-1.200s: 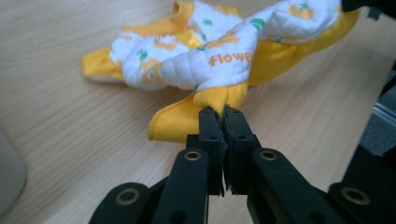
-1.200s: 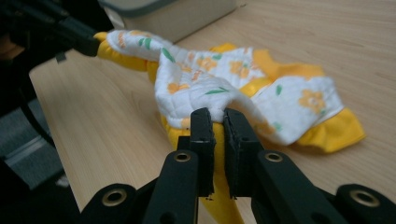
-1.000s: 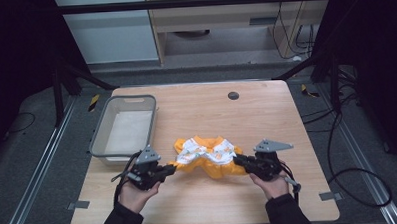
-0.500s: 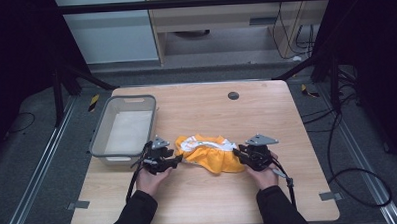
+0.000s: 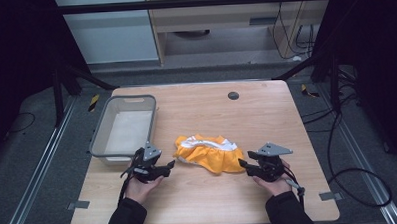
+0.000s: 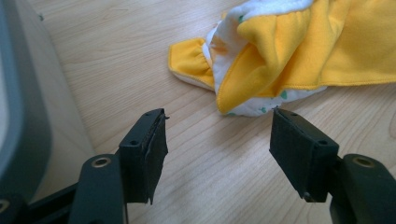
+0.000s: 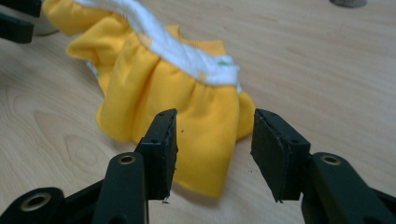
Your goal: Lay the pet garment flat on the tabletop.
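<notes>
A yellow cloth with a white gathered lining [image 5: 210, 152] lies bunched on the wooden table [image 5: 211, 111], between both hands. My left gripper [image 5: 169, 165] stands open just left of the cloth, nothing between its jaws; in the left gripper view the cloth's folded corner [image 6: 261, 79] lies a little ahead of the gripper [image 6: 217, 140]. My right gripper [image 5: 241, 164] is open at the cloth's right end. In the right gripper view the yellow hem [image 7: 210, 135] lies between and just beyond the open jaws of that gripper [image 7: 214, 140], not pinched.
A grey wire-rimmed tray [image 5: 123, 129] with a pale bottom stands at the left of the table, its side [image 6: 18, 102] close to my left gripper. A small dark round hole [image 5: 233, 95] marks the far table middle. Bare wood lies in front of the cloth.
Both grippers held the cloth's ends before; they have let go and drawn back toward the person. The cloth now rests folded on the table.
</notes>
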Demonstrator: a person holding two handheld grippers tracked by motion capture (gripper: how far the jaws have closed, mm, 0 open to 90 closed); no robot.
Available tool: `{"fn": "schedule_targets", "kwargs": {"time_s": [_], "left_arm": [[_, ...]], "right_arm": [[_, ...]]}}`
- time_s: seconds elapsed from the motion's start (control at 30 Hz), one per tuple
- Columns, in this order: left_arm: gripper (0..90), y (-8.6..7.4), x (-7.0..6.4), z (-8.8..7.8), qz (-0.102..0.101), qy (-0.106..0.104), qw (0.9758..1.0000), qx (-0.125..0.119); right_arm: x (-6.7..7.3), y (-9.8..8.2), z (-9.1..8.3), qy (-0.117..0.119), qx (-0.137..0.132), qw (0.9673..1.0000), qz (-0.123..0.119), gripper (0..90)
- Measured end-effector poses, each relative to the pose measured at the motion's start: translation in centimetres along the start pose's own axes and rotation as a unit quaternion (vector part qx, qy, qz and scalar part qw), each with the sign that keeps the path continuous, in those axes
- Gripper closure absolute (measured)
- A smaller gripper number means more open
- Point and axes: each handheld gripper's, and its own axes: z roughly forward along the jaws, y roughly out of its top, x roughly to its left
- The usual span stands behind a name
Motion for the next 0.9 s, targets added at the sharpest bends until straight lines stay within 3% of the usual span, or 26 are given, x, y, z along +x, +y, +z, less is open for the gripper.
{"fn": "schedule_targets", "kwargs": {"time_s": [0.13,0.33,0.4,0.57,0.73,0.9], "left_arm": [[37.0,0.1,-0.3,1.3,0.022,0.010,0.9997,0.010],[45.0,0.4,-0.3,2.5,0.033,0.007,0.9994,0.005],[48.4,0.5,-0.3,2.8,0.031,0.001,0.9995,-0.001],[63.2,0.3,-0.1,3.5,0.017,-0.026,0.9993,0.019],[80.4,0.3,-0.6,3.6,0.025,-0.041,0.9983,0.031],[87.4,0.4,-0.8,3.1,0.021,-0.050,0.9982,0.024]], "right_arm": [[-0.2,-0.9,0.1,-0.001,0.016,0.9998,0.009,50.4],[-0.4,-1.4,1.0,0.003,0.037,0.9991,0.018,51.7],[-0.4,-1.5,1.3,0.008,0.043,0.9988,0.020,52.2],[-0.2,-1.4,2.2,0.016,0.058,0.9980,0.020,56.5],[0.0,-1.4,2.8,0.015,0.076,0.9969,0.008,66.7],[0.0,-1.1,2.4,0.026,0.080,0.9965,0.008,89.9]]}}
